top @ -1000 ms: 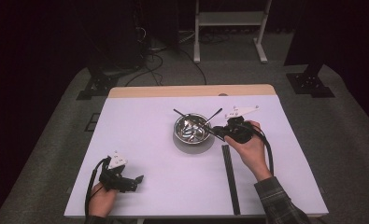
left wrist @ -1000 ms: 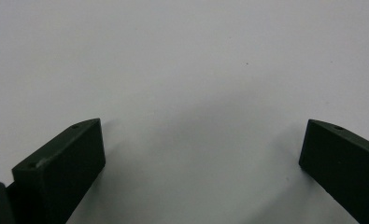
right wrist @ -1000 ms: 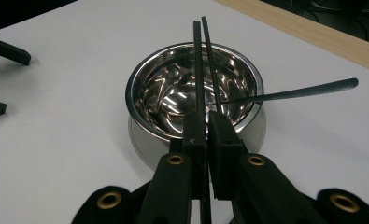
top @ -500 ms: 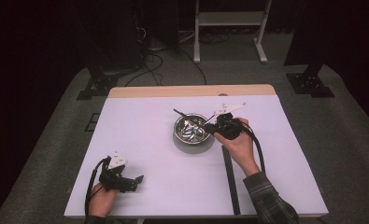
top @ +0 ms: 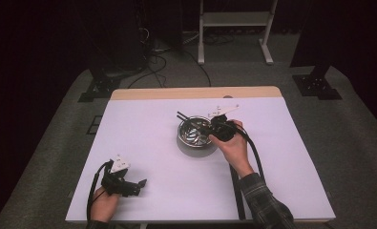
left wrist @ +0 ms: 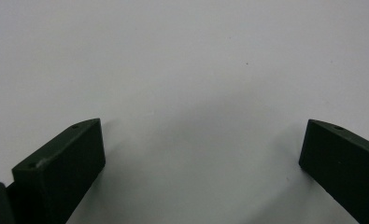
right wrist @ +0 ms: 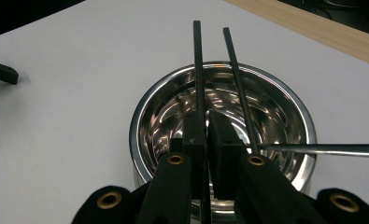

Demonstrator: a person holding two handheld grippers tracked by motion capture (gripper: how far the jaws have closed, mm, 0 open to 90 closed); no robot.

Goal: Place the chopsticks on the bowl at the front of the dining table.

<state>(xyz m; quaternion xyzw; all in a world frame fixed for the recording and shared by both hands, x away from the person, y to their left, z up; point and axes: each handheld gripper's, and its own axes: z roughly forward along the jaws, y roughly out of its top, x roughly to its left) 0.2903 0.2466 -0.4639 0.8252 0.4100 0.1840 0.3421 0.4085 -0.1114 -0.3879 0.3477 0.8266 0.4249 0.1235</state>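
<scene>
Glossy metal bowl (right wrist: 219, 126); matt, seemingly plastic chopsticks (right wrist: 197, 65).

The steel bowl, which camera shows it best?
The right gripper view: the steel bowl sits close up, its rim and shiny inside clear, two black chopsticks across it. The high view shows it small; the left gripper view shows bare tabletop.

Your right gripper (top: 214, 130) sits over the steel bowl (top: 194, 134) mid-table; your left gripper (top: 137, 183) rests near the table's (top: 143, 129) front-left corner.
</scene>
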